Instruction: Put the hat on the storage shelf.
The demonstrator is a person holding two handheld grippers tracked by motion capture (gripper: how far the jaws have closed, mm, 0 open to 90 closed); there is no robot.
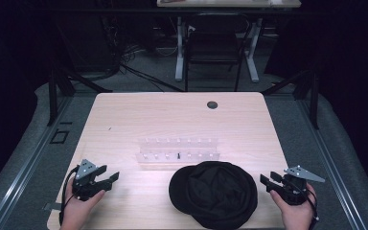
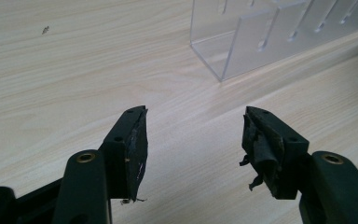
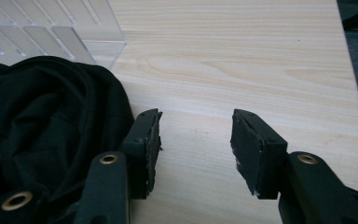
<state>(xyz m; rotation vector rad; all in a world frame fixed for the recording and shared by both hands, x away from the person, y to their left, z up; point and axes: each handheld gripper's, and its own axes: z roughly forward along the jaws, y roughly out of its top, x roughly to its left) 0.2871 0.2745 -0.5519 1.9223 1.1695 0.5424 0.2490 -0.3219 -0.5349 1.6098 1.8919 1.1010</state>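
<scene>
both grippers, left gripper (image 1: pixel 109 178) and right gripper (image 1: pixel 268 180), rest wide and empty; the black cap (image 1: pixel 213 191) lies untouched before the clear rack (image 1: pixel 178 148), so seemingly nothing is begun.

We count one tabletop (image 1: pixel 124 120) and two grippers on it: the left gripper (image 1: pixel 110 178) and the right gripper (image 1: pixel 267 181), each held by one hand, so two hands. We see one clear slotted rack (image 1: pixel 178 152), one black cloth bundle (image 1: pixel 213 194), and one dark round grommet (image 1: pixel 212 104). Beyond stands one chair (image 1: pixel 214 48).
</scene>
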